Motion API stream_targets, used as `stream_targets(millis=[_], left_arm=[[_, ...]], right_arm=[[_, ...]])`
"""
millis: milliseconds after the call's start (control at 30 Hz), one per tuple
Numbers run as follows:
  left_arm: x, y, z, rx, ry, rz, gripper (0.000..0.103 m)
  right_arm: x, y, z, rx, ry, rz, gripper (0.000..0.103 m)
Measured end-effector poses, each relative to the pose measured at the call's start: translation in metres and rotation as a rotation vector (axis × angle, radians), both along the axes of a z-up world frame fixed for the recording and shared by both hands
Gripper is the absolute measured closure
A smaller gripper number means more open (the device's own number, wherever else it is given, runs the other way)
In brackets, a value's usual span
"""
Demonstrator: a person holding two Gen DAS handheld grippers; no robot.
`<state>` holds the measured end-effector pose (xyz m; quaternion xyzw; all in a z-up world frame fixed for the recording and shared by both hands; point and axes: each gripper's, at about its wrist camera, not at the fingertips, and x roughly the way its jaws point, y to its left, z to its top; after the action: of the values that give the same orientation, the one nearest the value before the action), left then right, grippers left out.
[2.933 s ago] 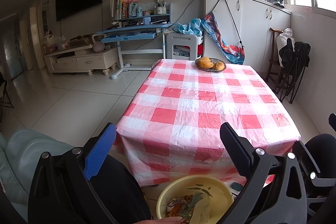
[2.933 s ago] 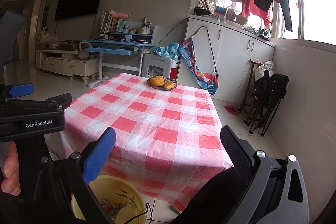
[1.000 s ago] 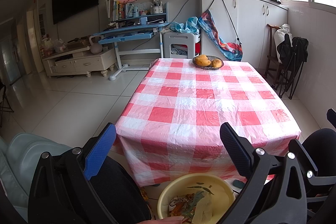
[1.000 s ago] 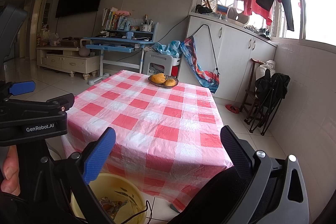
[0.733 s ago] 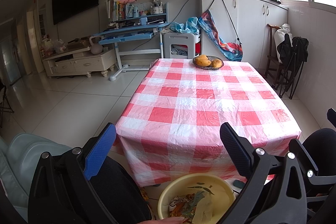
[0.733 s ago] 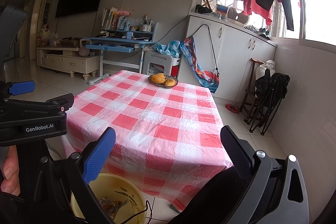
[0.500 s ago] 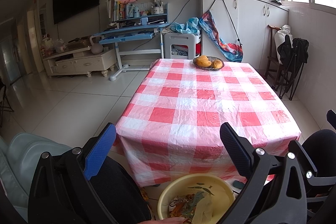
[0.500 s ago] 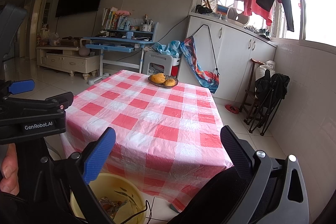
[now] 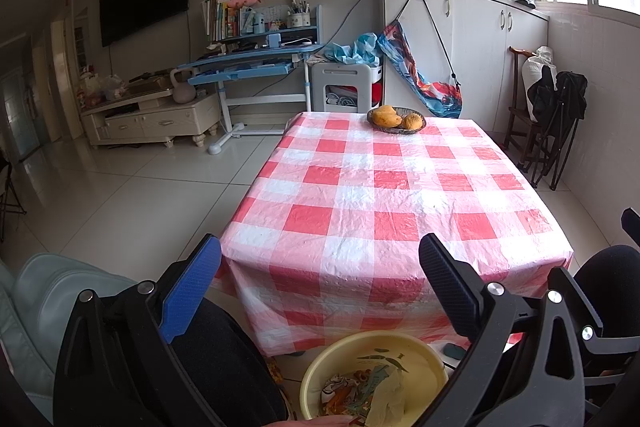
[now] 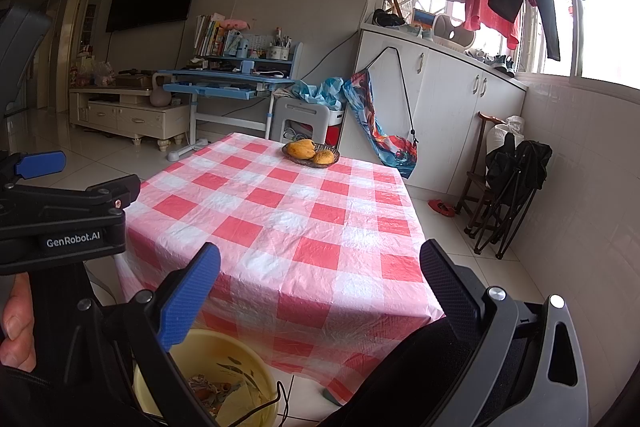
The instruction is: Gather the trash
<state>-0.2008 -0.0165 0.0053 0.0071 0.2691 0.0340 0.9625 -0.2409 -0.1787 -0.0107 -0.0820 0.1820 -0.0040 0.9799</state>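
Note:
A yellow basin (image 9: 416, 351) stands on the floor under the table's near edge, with crumpled paper and scraps of trash (image 9: 372, 391) inside; the right wrist view shows the same basin (image 10: 240, 355) at bottom left. The table (image 9: 376, 187) wears a red and white checked cloth, bare except for a fruit basket. My left gripper (image 9: 320, 279) hovers above the basin, open and holding nothing. My right gripper (image 10: 320, 279) is open and holding nothing too, beside the left gripper's body (image 10: 68, 219), which a hand (image 10: 16, 323) grips.
A dark basket with orange fruit (image 9: 397, 119) sits at the table's far end. A pale blue seat (image 9: 36, 307) is at lower left, dark trouser knees at the bottom. Folded chairs (image 9: 556, 123) stand by the right wall; a blue desk (image 9: 248, 67) and TV cabinet lie beyond.
Both views shift only slightly; the grippers stay open and hold their places above the basin.

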Motion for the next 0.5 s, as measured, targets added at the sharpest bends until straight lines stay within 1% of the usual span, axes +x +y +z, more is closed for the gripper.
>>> stream_targets(millis=[500], left_arm=[[-0.0009,-0.0009,-0.001,0.004,0.001,-0.001,0.007]], right_arm=[[0.0005,0.0003,0.0008,-0.001,0.0,0.0,0.008]])
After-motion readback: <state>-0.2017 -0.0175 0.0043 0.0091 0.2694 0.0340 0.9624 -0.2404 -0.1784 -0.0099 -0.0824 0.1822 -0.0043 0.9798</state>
